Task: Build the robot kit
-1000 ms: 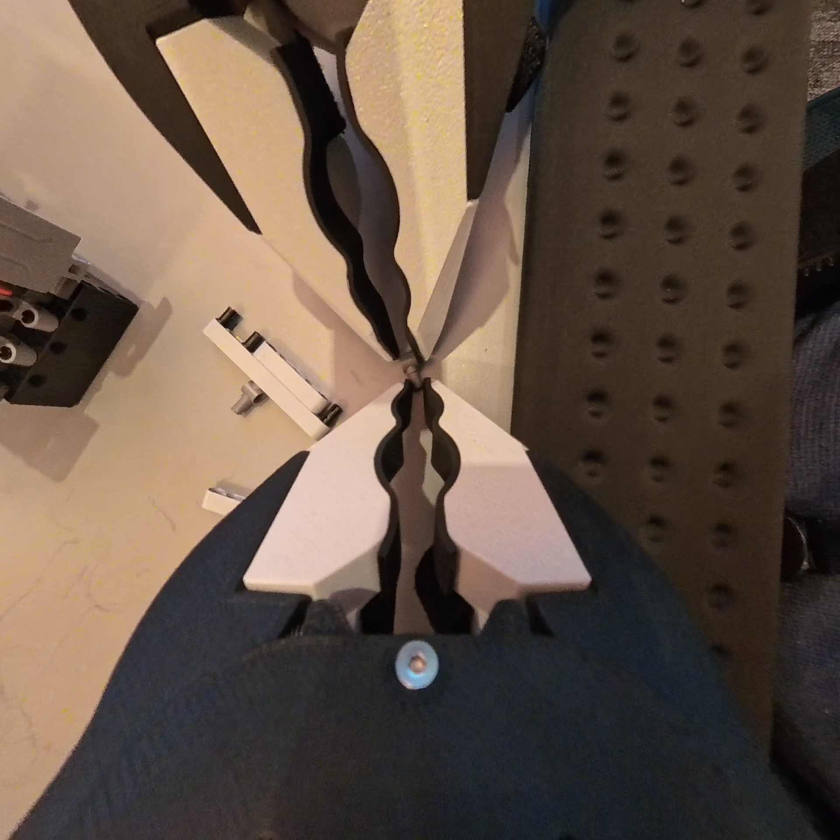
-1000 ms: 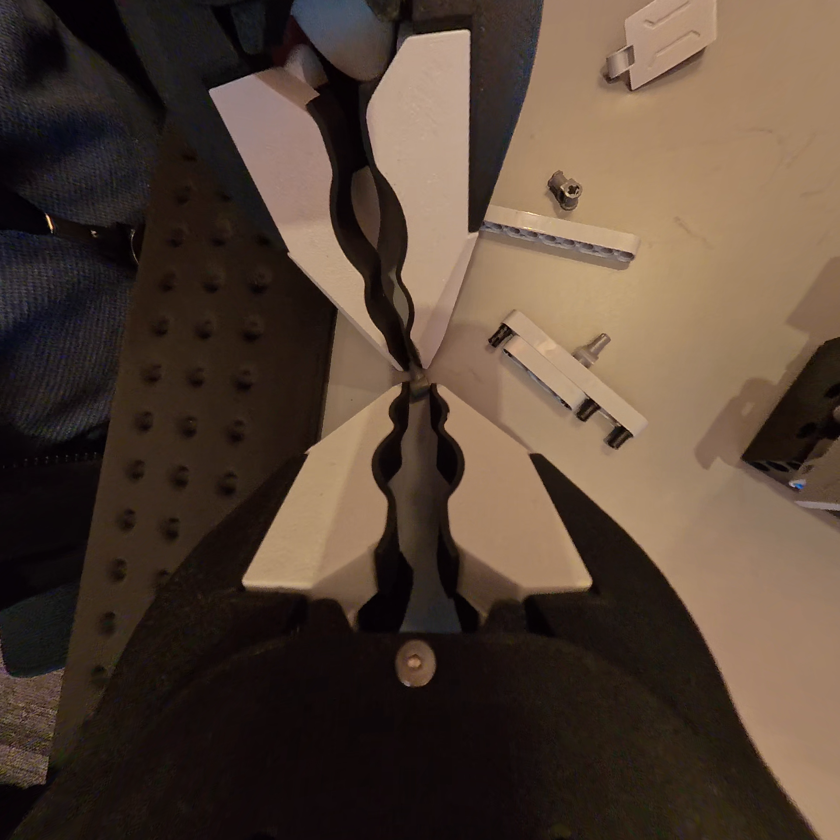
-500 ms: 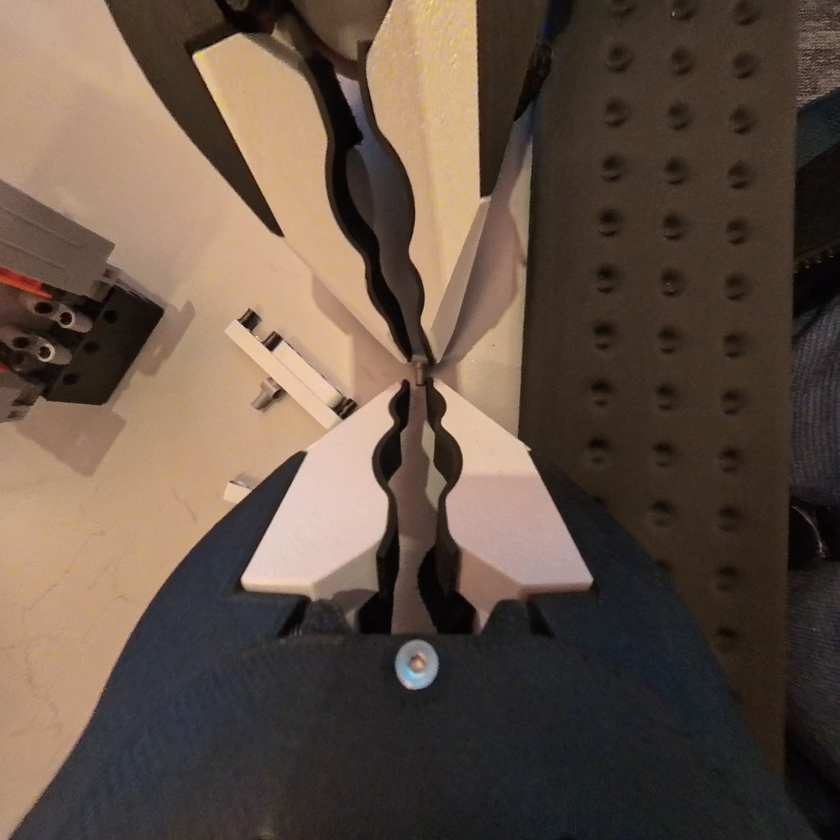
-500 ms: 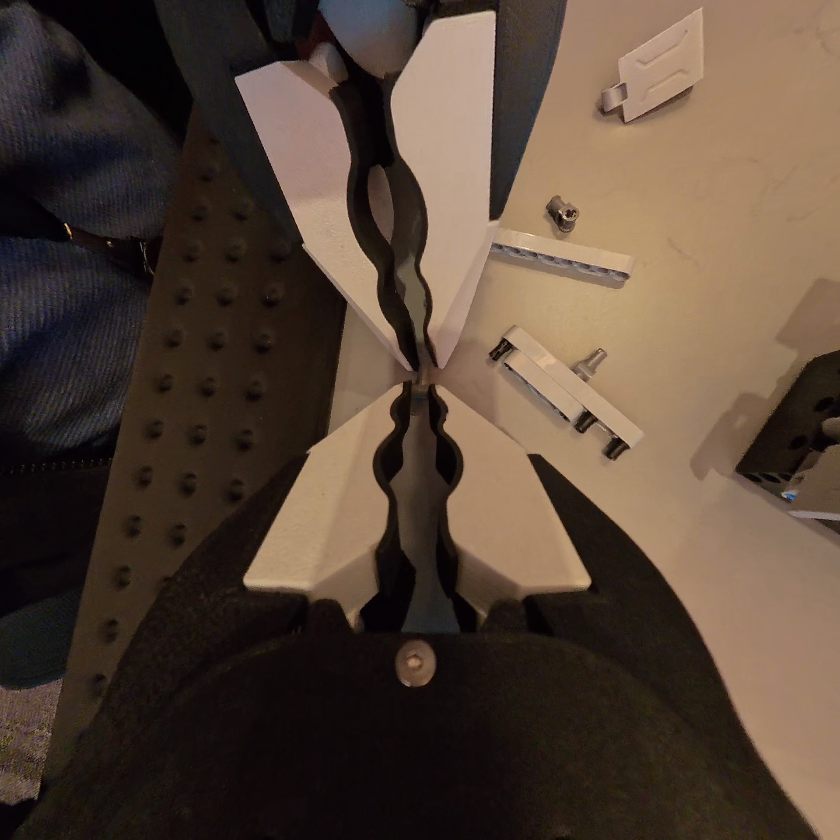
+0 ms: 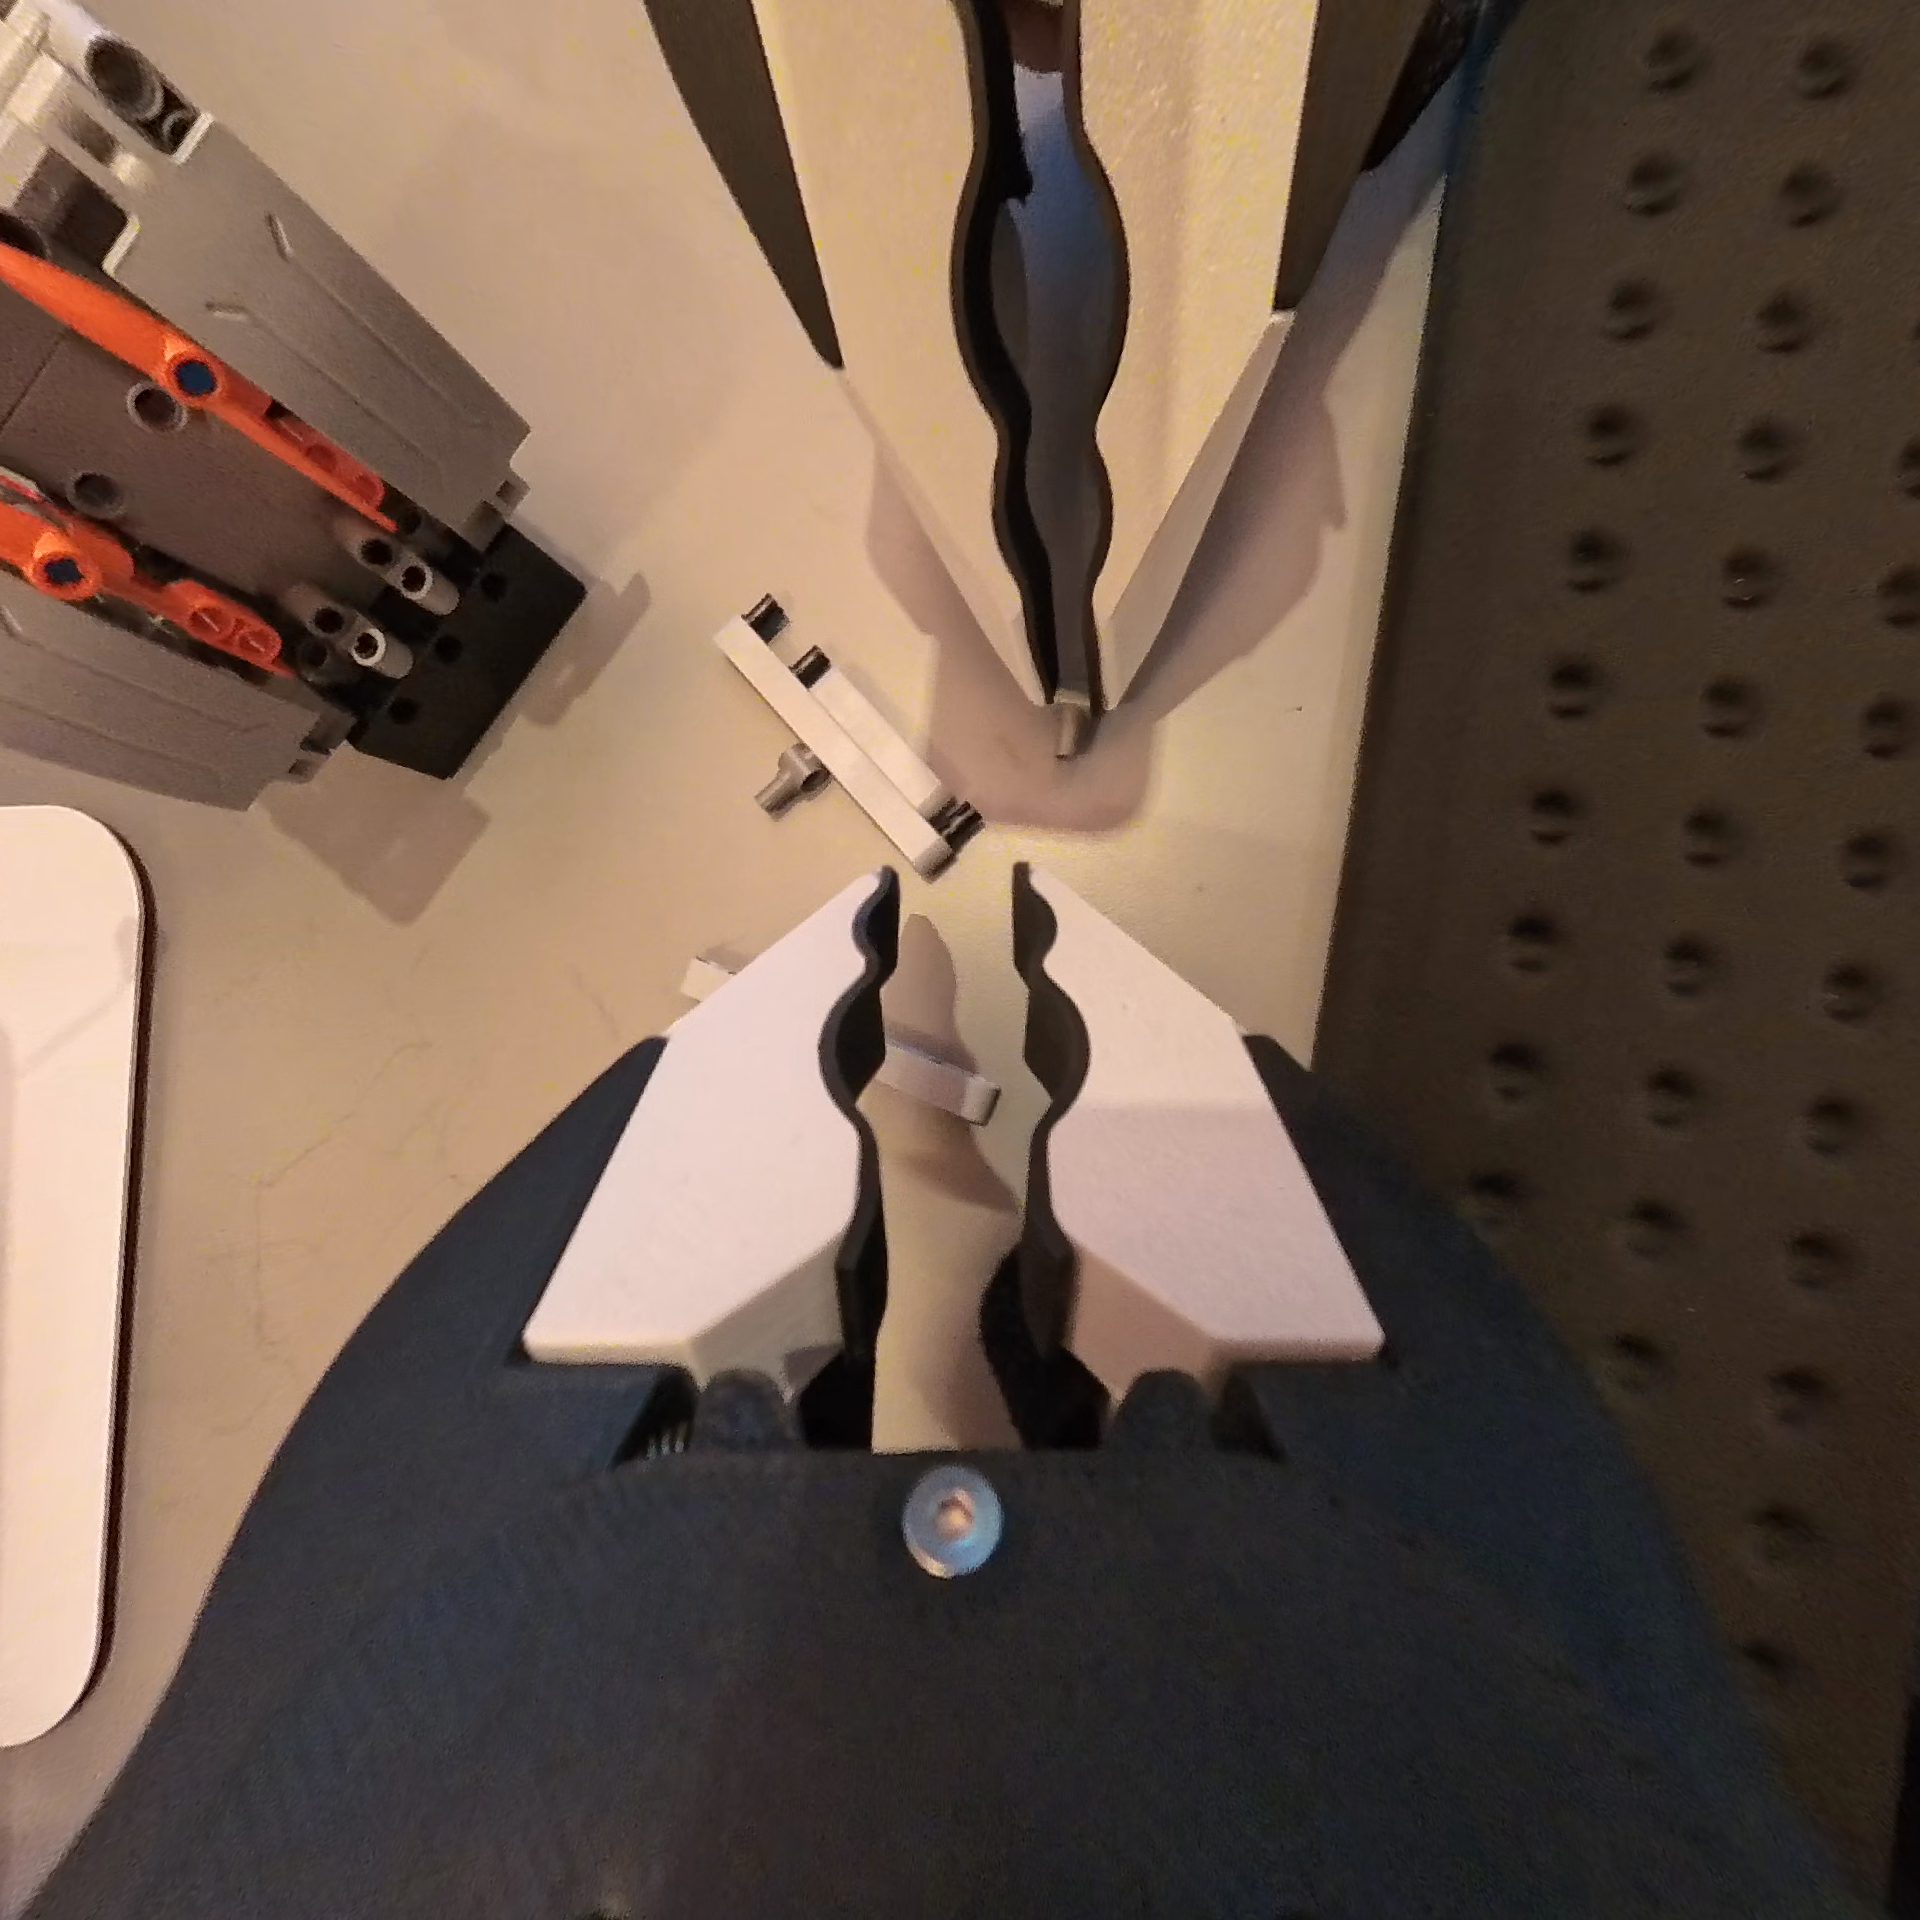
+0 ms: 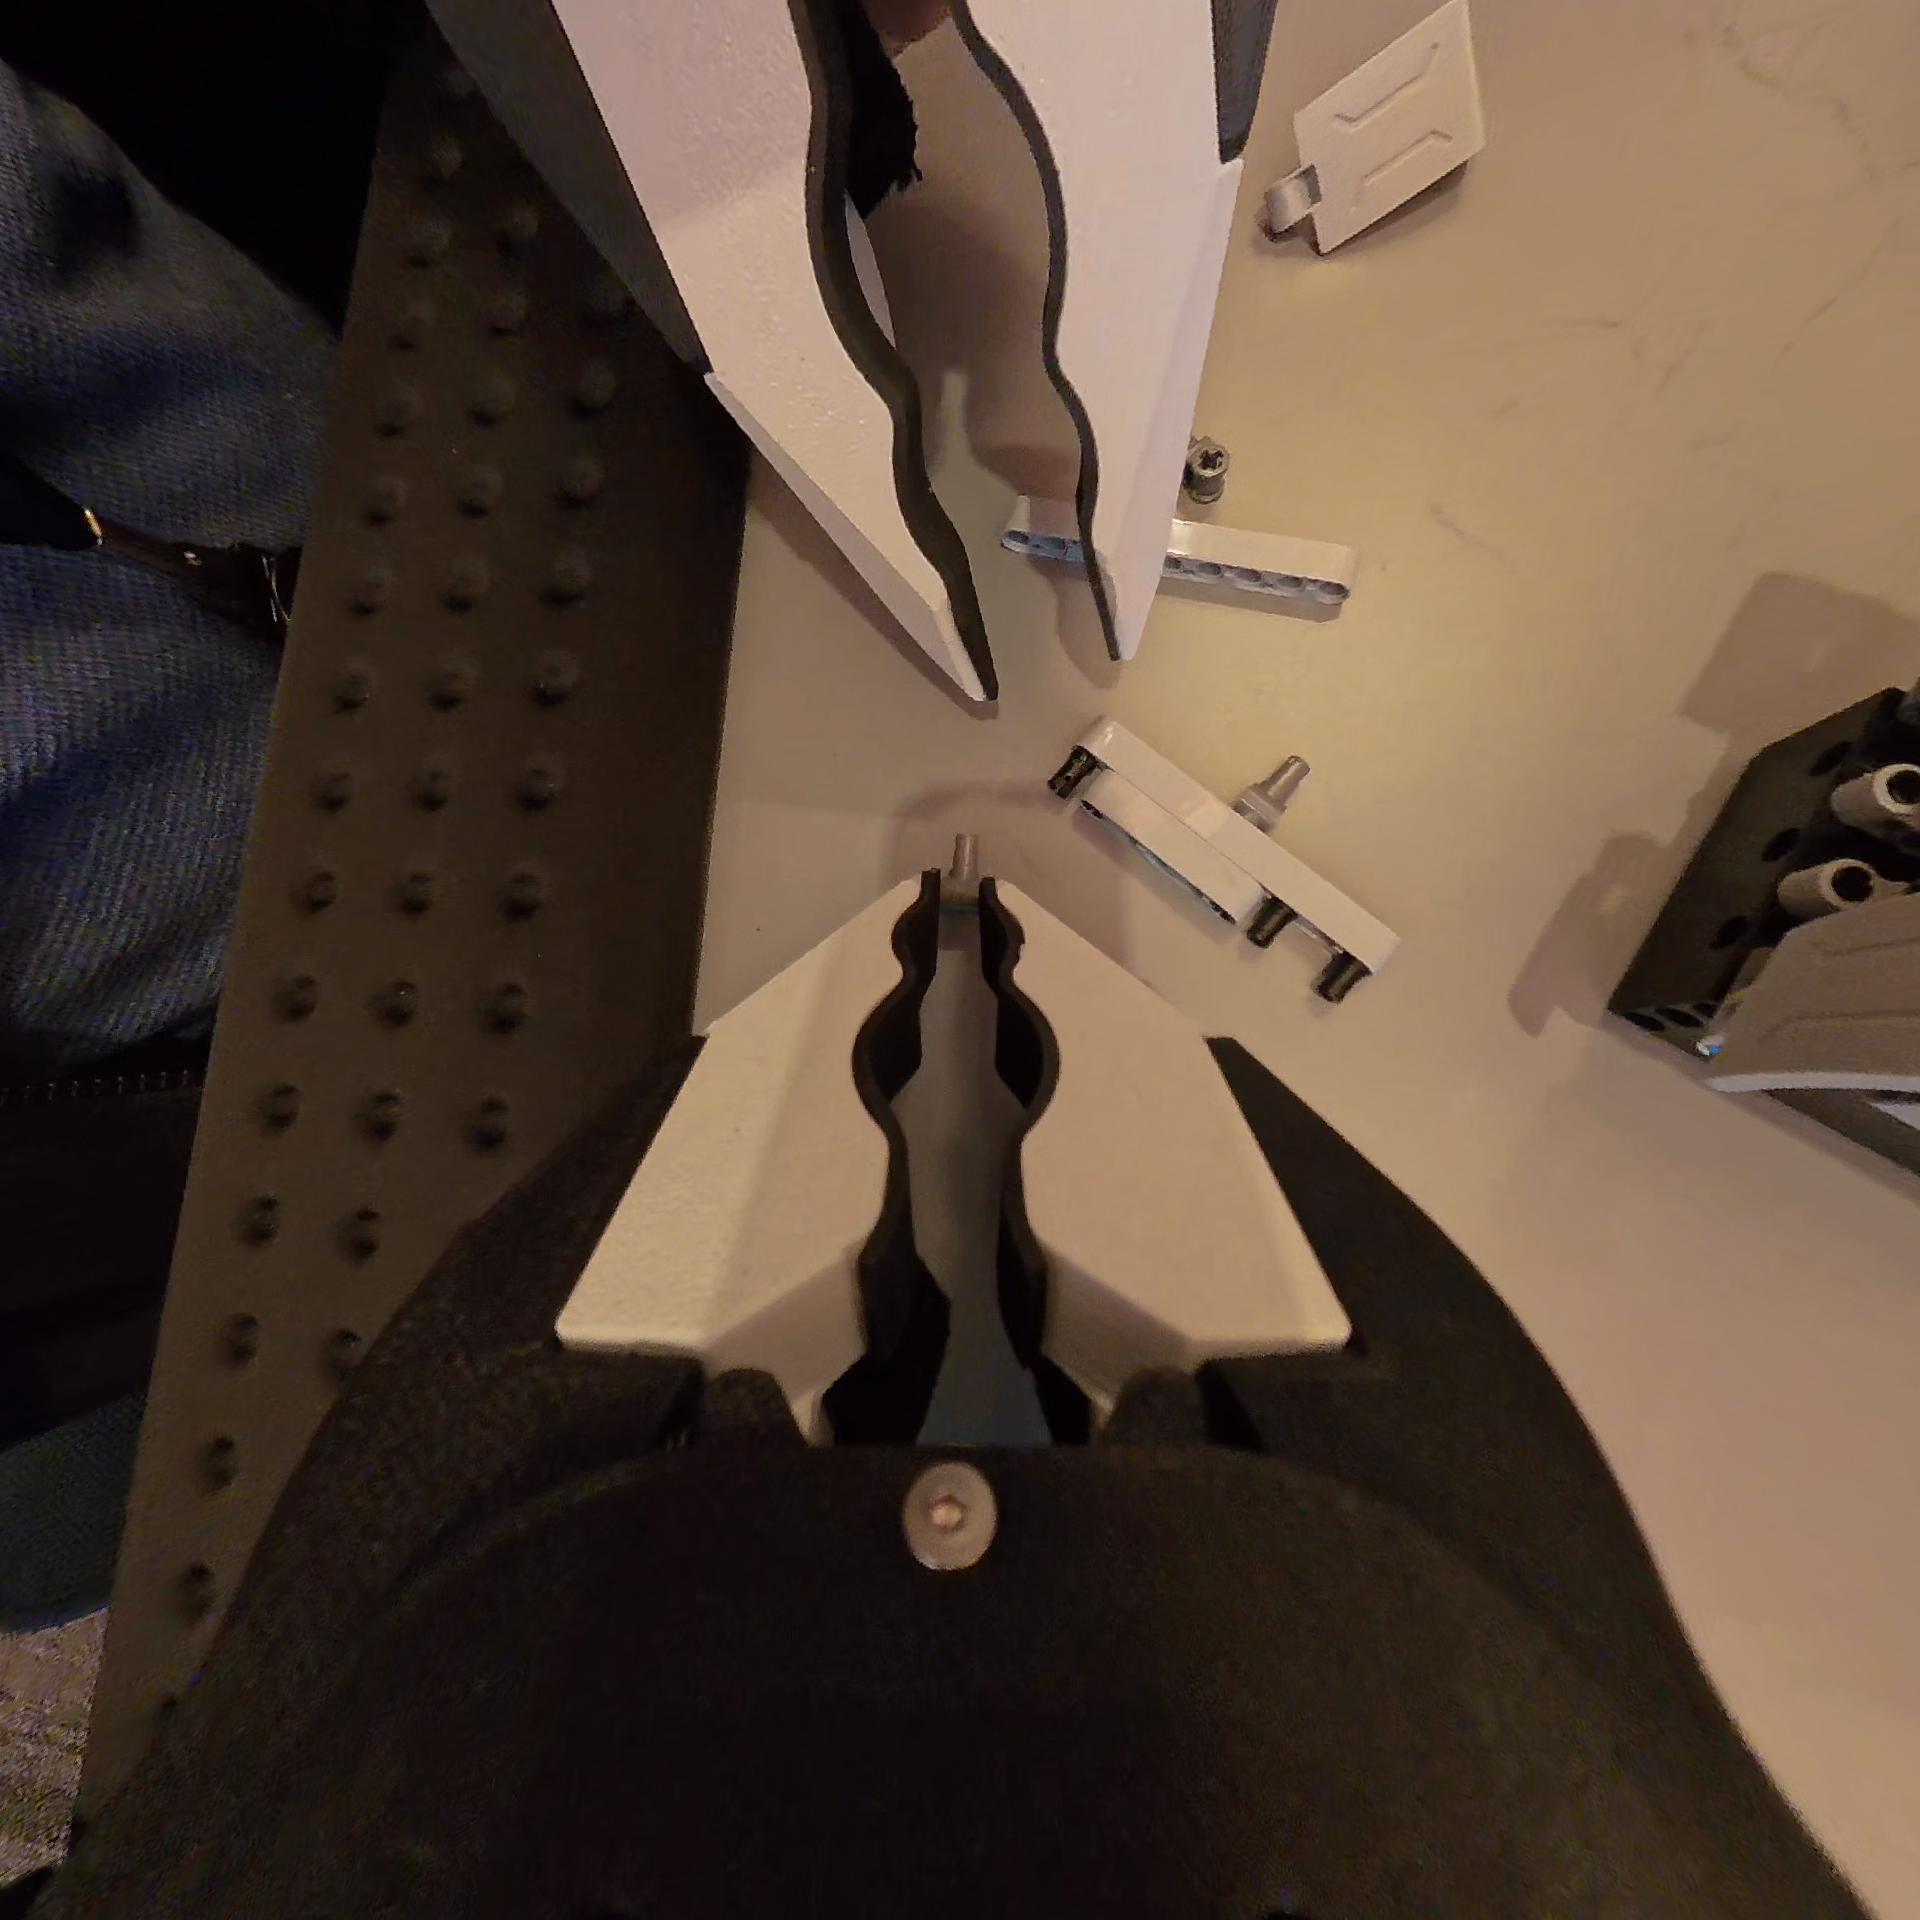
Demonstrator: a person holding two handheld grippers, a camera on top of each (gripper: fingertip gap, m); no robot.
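My right gripper is shut on a small grey pin, which sticks out past its tips just above the pale tabletop. In the left wrist view that gripper comes in from the top with the pin at its tip. My left gripper is open and empty, facing the right one across a short gap. It also shows at the top of the right wrist view. A white beam assembly with black pins lies beside both tips, with a loose grey pin next to it.
A long white beam lies partly under my left gripper, near a grey connector and a white panel. A grey, orange and black brick model stands beyond. A dark studded mat borders the table; a white board lies nearby.
The two grippers were tip to tip on the small pin. My left gripper has opened and the two have drawn apart. The pin stays in the right gripper.
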